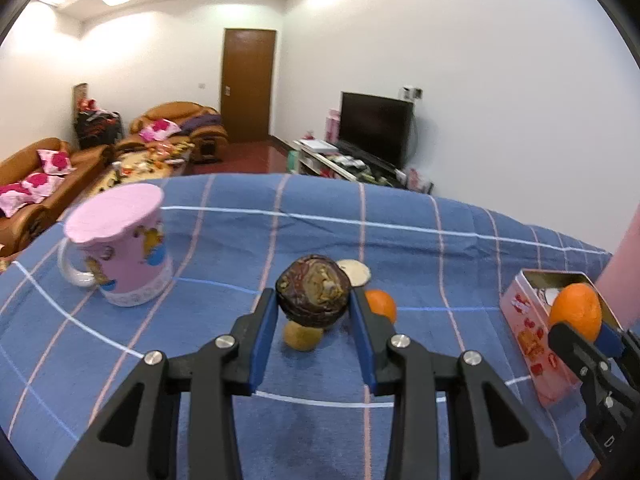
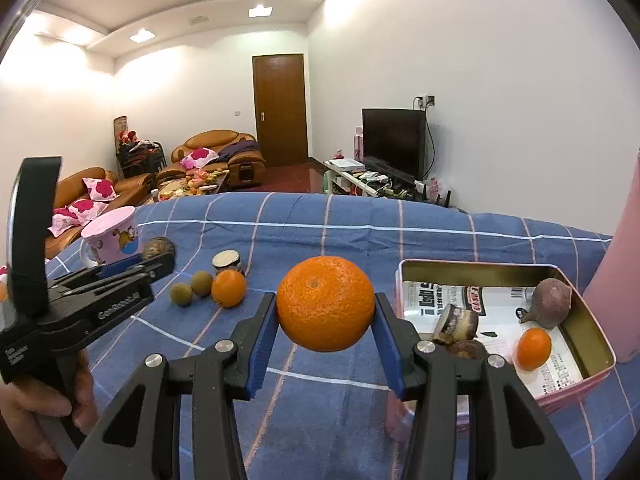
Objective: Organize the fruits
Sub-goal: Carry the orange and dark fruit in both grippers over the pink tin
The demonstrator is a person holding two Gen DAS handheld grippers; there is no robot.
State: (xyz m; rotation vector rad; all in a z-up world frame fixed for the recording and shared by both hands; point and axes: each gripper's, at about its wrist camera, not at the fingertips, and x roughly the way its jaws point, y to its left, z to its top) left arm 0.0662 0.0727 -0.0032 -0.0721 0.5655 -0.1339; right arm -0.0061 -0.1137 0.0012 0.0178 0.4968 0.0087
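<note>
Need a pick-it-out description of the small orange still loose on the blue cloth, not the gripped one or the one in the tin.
On the blue checked cloth, look left of the pink tin, toward the pink mug. The small orange lies there beside two dull brownish-green fruits, in front of a cut fruit half. It is the only bright orange thing in that cluster.

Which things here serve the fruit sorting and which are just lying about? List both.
Job: large orange held by the right gripper; dark brown fruit held by the left gripper; pink tin; small orange and two small brownish fruits on the cloth.

Lying about: pink mug, small jar.
</note>
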